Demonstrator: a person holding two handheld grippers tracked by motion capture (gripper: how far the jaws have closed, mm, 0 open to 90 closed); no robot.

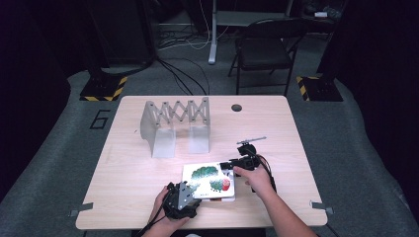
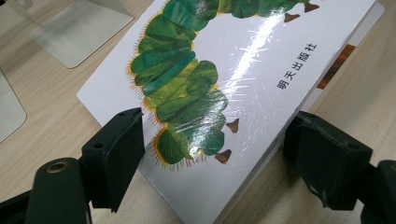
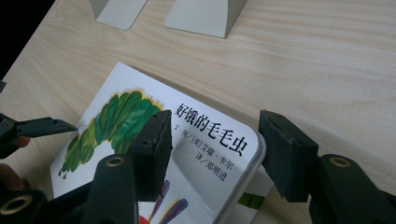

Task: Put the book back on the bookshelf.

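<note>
A white board book (image 1: 207, 178) with a green caterpillar on its cover lies near the table's front edge, with another printed layer showing under its edge. My left gripper (image 1: 191, 190) is at the book's near left corner. In the left gripper view the book (image 2: 243, 93) runs between wide-apart jaws of the left gripper (image 2: 217, 116), one jaw over the cover's edge and the other beside its side. My right gripper (image 1: 228, 165) is at the far right corner. In the right gripper view the right gripper (image 3: 215, 114) straddles the book's (image 3: 121, 107) rounded corner, one jaw above the cover.
A grey expanding book rack (image 1: 178, 121) stands on the wooden table (image 1: 133, 182) behind the book, and its base plates (image 3: 205, 14) lie close ahead. A round cable hole (image 1: 236, 107) is at the table's back. A folding chair (image 1: 267, 47) stands beyond the table.
</note>
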